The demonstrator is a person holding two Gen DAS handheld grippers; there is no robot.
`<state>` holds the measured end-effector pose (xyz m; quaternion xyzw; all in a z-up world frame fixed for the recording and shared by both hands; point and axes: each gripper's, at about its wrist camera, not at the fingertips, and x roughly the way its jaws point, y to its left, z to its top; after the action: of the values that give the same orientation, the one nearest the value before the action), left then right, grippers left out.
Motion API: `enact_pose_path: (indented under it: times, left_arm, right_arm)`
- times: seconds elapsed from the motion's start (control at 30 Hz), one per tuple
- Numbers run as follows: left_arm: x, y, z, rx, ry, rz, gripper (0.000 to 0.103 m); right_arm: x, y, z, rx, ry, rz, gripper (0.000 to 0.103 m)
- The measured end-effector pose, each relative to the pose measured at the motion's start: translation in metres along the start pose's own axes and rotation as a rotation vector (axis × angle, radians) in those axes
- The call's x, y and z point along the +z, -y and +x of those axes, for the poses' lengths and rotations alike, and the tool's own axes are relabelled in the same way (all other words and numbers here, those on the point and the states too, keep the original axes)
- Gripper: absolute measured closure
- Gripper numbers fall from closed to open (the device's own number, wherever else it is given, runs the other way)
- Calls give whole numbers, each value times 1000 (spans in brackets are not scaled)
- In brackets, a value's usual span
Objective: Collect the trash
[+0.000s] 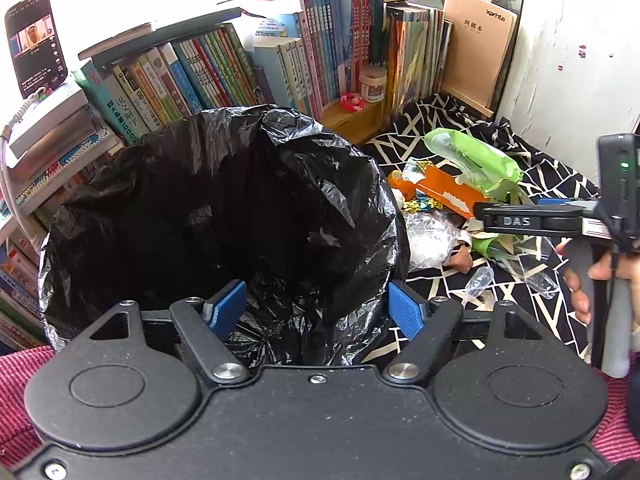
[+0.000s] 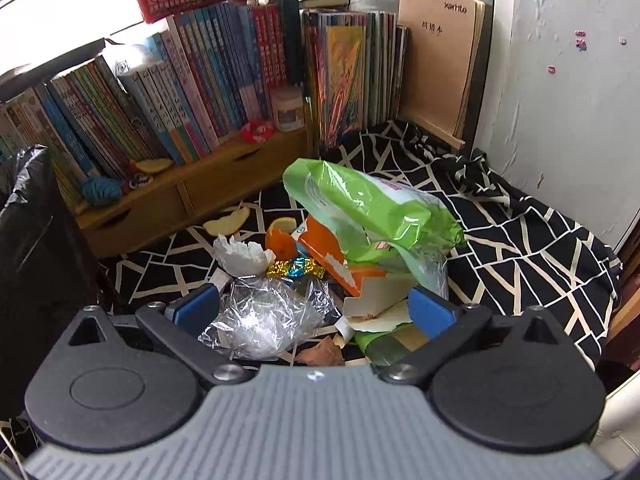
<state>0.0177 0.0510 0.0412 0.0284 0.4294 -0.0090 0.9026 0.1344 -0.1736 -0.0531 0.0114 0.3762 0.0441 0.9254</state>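
Crinkled clear plastic film (image 2: 262, 320) lay nearest, directly between the spread blue pads of the right gripper (image 2: 314, 310), which pinched nothing. Just right of it sat a torn white card scrap (image 2: 376, 304), almost against the right pad. Both looked featherlight; the film would likely crush and slide, so a bite into its bunched middle seemed safer than its edge.

Beyond them the rest of the litter was heaped on the black cloth with cream line pattern (image 2: 520, 240) covering the counter: a crumpled white tissue (image 2: 244, 258), a gold and blue foil wrapper (image 2: 294, 269), an opened orange cardboard box (image 2: 340, 264) and, leaning over it, a glossy green plastic packet (image 2: 372, 208). The box appeared stiff enough to take by a flap; the packet looked limp and slippery and would probably need a pinch on a fold. Pale fruit peel (image 2: 228, 222) lay farther back.

To the left, the left gripper (image 1: 316, 312) hovered spread and empty over the near rim of the black plastic bin liner (image 1: 224, 208), whose mouth gaped open beside the heap. Farthest stood a row of upright books (image 2: 192, 88) on a low wooden shelf.
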Motion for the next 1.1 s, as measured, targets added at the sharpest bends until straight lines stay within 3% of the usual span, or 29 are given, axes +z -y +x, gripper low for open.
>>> enact_pose_path:
  times: [0.4, 0.8, 1.1]
  left_arm:
    - [-10, -3, 16, -60, -43, -21, 53]
    - [-15, -8, 27, -79, -86, -58, 61]
    - [-15, -6, 29, -74, -97, -62, 62]
  right_arm:
    - [-28, -14, 68, -164, -166, -98, 0]
    - [-47, 0, 103, -221, -284, -83, 0]
    - [-63, 1, 118, -234, -348, -114, 0]
